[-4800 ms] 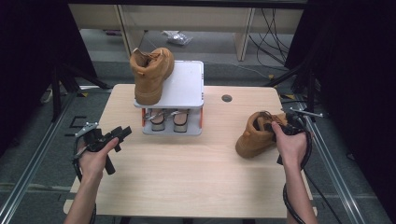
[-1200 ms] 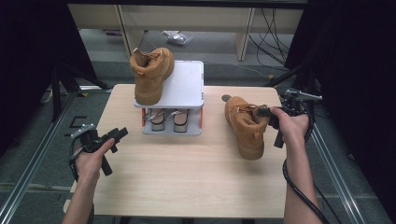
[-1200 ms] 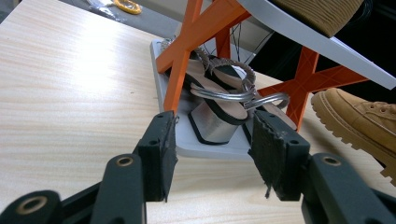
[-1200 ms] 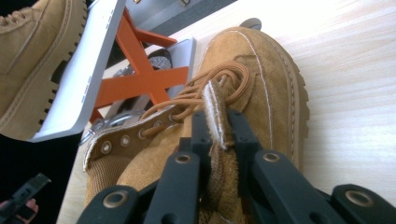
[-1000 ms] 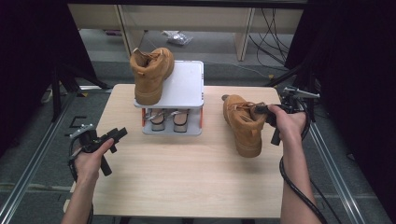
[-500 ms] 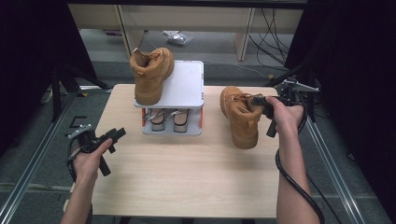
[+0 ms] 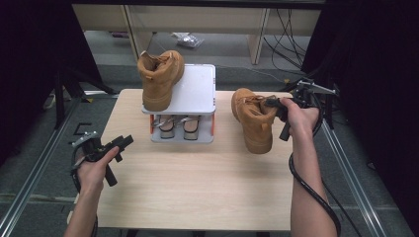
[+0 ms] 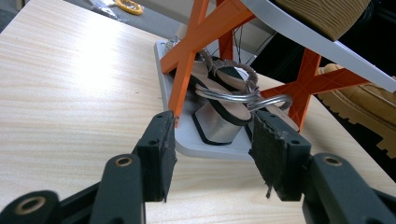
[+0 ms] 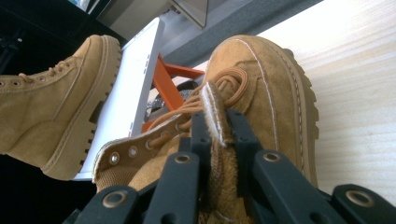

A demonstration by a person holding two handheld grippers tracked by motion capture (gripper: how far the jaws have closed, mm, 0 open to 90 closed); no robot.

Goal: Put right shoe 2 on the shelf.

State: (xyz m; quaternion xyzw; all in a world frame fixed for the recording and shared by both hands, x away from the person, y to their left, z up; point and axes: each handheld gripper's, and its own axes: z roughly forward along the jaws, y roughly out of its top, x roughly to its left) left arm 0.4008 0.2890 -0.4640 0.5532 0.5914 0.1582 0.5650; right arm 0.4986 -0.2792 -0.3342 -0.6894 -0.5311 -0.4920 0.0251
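A tan lace-up boot (image 7: 159,79) stands on the white top shelf (image 7: 196,94) of a small rack with orange legs. Its mate (image 7: 254,121) is to the right of the rack, toe toward me. My right gripper (image 7: 273,105) is shut on that boot's tongue (image 9: 215,116) at the collar. Whether its sole touches the table I cannot tell. My left gripper (image 7: 122,143) is open near the table's left edge, with nothing between its fingers. In the left gripper view my left gripper (image 8: 212,156) points at the silver-heeled sandals (image 8: 224,100) on the rack's bottom shelf.
The wooden table (image 7: 197,192) has bare surface in front of the rack. A metal rail (image 7: 29,192) runs along the left side and another along the right. Cables lie on the floor behind the table.
The right hand has carried the held boot away from me and slightly toward the rack. The left hand and its gripper have stayed in place.
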